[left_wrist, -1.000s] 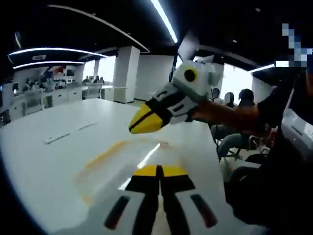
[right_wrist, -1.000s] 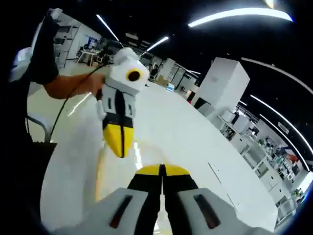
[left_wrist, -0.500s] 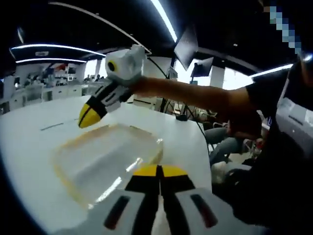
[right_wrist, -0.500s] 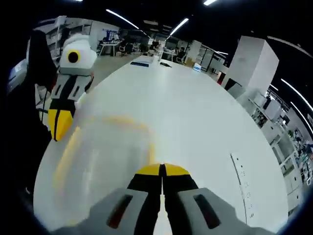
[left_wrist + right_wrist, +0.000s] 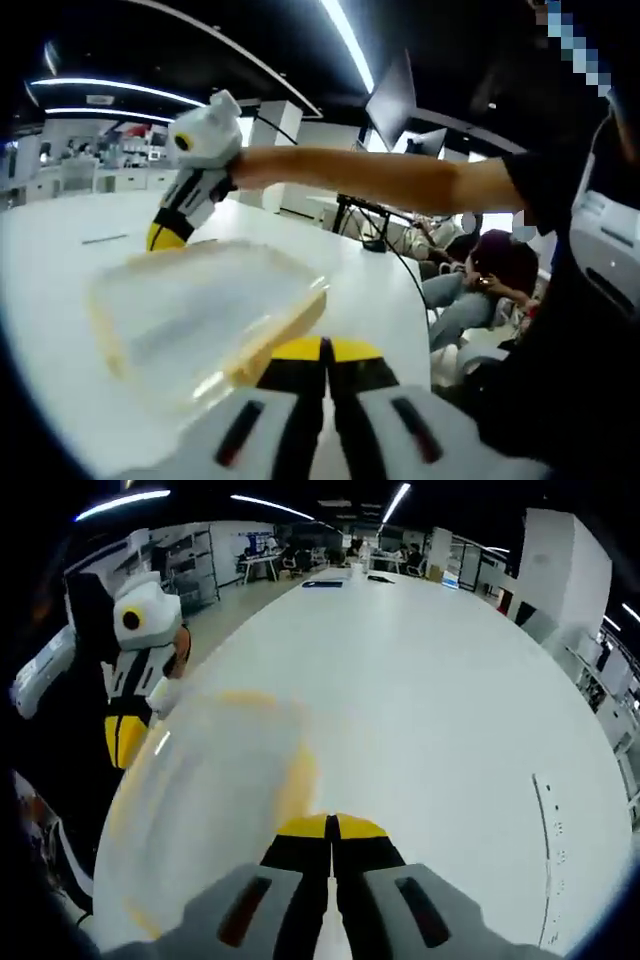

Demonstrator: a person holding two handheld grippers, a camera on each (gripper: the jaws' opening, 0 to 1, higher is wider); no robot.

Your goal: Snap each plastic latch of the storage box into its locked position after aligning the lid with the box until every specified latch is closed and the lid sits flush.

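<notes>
Hidden/unclear: storage box [image 5: 205,315] is blurred in both views; latches cannot be made out, and whether the lid sits flush cannot be told. In the right gripper view the box [image 5: 205,810] smears into a pale blob, its near edge cut off behind the claw body.
Left claw [image 5: 324,352]: yellow tips are seen pressed together at the bottom of the left gripper view, nothing between them. It also appears at the left of the right gripper view [image 5: 122,745], at the box's far-left edge; contact cannot be told.
Right claw [image 5: 331,827]: jaws closed, tips together, nothing held. In the left gripper view it is seen beyond the box [image 5: 165,236], tip down at the far corner; contact cannot be confirmed.
Box location: on the white bench [image 5: 50,270], just ahead of the left claw, between the two claws.
Materials/shape: box is translucent clear plastic, a rounded rectangle with yellow trim along the rim. Claws are white shells with black bands and yellow tips. Bench top is smooth, glossy white, rounded at the end.
Edges/room: box lies near the bench's end edge; wide bare surface [image 5: 430,710] is seen beyond it. A person's forearm [image 5: 380,180] spans above the box to the right claw.
</notes>
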